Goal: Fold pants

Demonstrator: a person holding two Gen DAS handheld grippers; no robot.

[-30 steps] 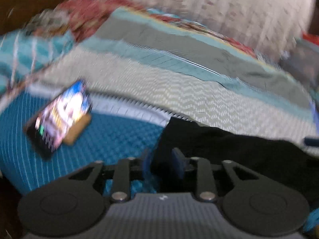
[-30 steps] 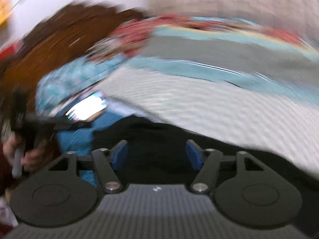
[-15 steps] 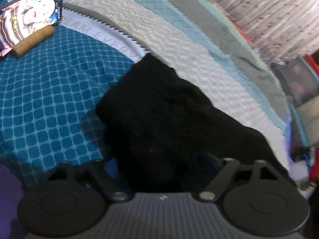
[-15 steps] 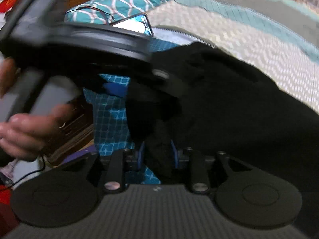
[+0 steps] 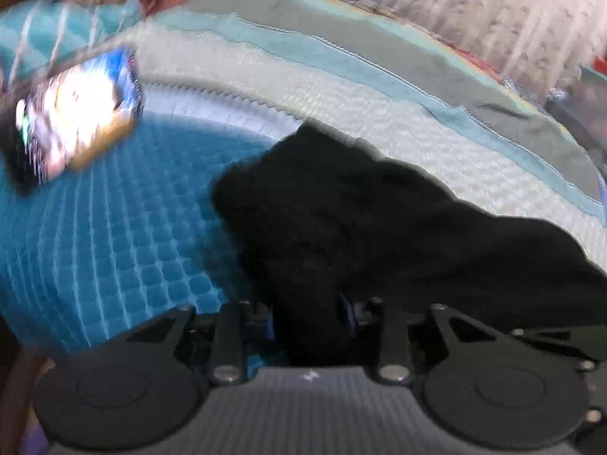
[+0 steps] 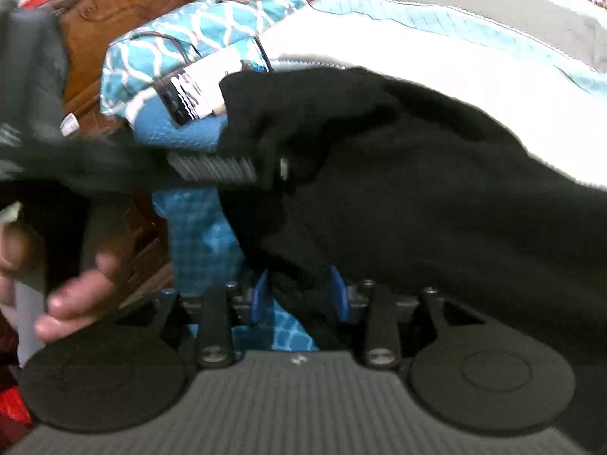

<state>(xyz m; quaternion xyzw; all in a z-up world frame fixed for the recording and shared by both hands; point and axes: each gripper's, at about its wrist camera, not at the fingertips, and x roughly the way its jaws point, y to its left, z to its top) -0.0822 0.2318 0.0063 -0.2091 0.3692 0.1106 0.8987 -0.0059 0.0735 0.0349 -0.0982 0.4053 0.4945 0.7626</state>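
A: Right, both tools are pinching the pants [image 5: 379, 227] at their near edge; left tool [image 5: 308, 316], right tool [image 6: 299, 292].

B: Pants lie on the bed [image 5: 398, 113], phone [image 5: 76, 121] near their far corner. Pale bedspread runs bare beyond.

Pants [image 5: 379, 227]: black cloth, matt, soft, slightly fuzzy.
Bedspread [image 5: 114, 235]: quilted cloth, blue grid stitching, pale woven bands beyond.
Left gripper [image 5: 307, 318]: matt black plastic, ribbed grey body, small shiny metal screws, blue pads [image 5: 270, 327].
Headboard [image 6: 125, 30]: carved brown wood, polished sheen.
Phone [image 5: 79, 129]: glossy lit screen.
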